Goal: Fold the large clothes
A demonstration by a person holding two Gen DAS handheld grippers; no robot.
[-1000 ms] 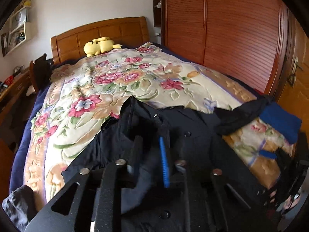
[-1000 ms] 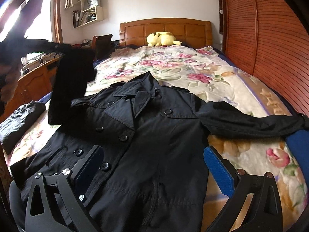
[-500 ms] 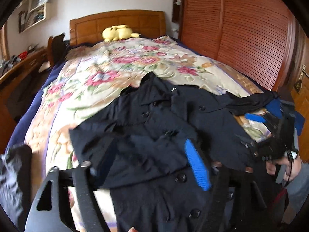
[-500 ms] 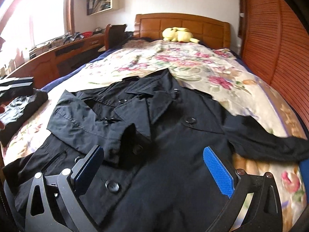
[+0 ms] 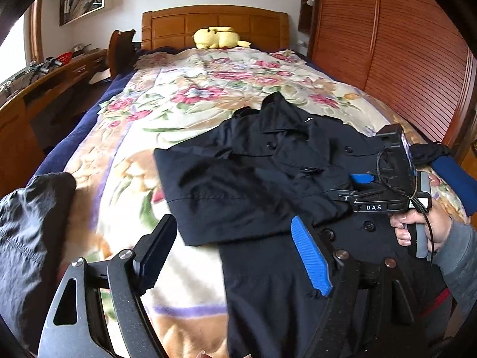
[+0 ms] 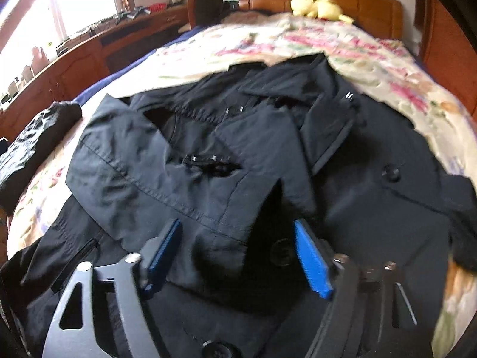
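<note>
A black button-front coat [image 5: 268, 164] lies face up on the flowered bedspread [image 5: 184, 95]. Its one sleeve [image 5: 223, 197] is folded flat across the chest. My left gripper [image 5: 235, 256] hovers over the coat's lower left edge; its jaws are opening and hold nothing. In the right wrist view the right gripper [image 6: 237, 256] is low over the coat [image 6: 372, 208]. Its jaws are closing with the folded sleeve's cuff [image 6: 226, 238] between them, and the pads do not press on it. A hand [image 5: 417, 226] holds the right gripper [image 5: 351, 185] above the coat's front.
A yellow plush toy [image 5: 217, 37] sits by the wooden headboard [image 5: 214, 21]. A folded black garment [image 5: 29, 238] lies at the bed's left edge. A wooden desk [image 5: 44, 89] and chair stand left of the bed, and a slatted wardrobe [image 5: 402, 59] stands to the right.
The left gripper let go of the sleeve, which now lies folded on the chest, and drew back lower. The right gripper moved in close over the cuff and its jaws narrowed.
</note>
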